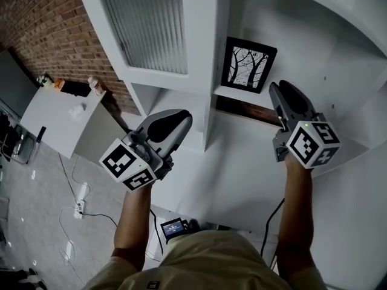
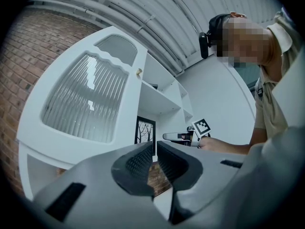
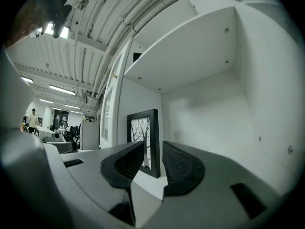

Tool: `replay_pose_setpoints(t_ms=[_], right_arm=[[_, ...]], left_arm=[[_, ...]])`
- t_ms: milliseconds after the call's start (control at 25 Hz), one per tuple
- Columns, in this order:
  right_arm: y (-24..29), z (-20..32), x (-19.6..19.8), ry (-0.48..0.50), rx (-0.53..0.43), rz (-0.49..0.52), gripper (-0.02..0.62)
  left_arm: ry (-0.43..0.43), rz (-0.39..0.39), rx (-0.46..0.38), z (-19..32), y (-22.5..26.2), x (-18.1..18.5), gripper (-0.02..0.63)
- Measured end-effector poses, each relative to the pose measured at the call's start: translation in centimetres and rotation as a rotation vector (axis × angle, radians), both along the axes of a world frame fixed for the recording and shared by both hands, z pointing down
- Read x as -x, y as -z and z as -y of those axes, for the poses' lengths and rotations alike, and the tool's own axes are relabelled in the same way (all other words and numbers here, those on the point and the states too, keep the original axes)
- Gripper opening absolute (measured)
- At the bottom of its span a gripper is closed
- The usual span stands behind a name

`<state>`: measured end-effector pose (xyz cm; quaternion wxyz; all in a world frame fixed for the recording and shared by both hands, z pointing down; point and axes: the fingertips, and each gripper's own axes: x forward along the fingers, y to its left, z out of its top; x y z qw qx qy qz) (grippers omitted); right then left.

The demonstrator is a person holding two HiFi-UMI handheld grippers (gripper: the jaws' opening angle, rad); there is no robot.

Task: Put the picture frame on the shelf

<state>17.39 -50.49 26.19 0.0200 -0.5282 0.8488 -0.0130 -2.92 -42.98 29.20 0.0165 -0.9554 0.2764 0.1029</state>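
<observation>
**A:** What worries you from here?

**B:** My right gripper (image 1: 279,93) sits just in front of the picture frame (image 1: 249,65), fingers spread and nothing pinched. The frame is beyond the tips, not between them. If I pull away crooked, a finger could clip the frame's near edge and tip it. It stands close to the front lip of the shelf (image 1: 237,92), so I judge a knock might send it off.

**A:** And your other hand?

**B:** The left gripper (image 1: 180,118) is off to the left, in front of the cabinet door (image 1: 148,23), well apart from the frame. Its fingers are drawn almost together and hold nothing. The risk there is small unless I swing it right.

**A:** How does the frame look?

**B:** It has a black border around a pale print of bare, dark trees. It stands upright, or nearly so, at the left end of the open compartment, beside the white partition. I can't make out what props it up from behind. It looks light and narrow at the base, so I'd guess it topples easily.
</observation>
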Motion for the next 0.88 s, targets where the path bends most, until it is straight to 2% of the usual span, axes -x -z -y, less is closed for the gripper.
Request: replay_pose_setpoints(t_ms=[160, 320, 600, 880], right_arm=[[-0.3, -2.7, 0.0, 0.009, 0.001, 0.009, 0.053], [-0.5, -6.0, 1.7, 0.056, 0.0, -0.006, 0.015], [-0.8, -12.2, 3.9, 0.125, 0.007, -0.037, 0.006], [-1.5, -19.0, 6.1, 0.222, 0.014, -0.073, 0.006]], left_arm=[[0.007, 0.007, 0.005, -1.4, -0.5, 0.7, 0.037], [-0.003, 0.011, 0.015, -3.3, -1.1, 1.4, 0.029], [-0.045, 0.039, 0.01, -7.2, -1.7, 1.8, 0.023], [-0.079, 0.123, -0.022, -12.0, -2.1, 0.3, 0.018]])
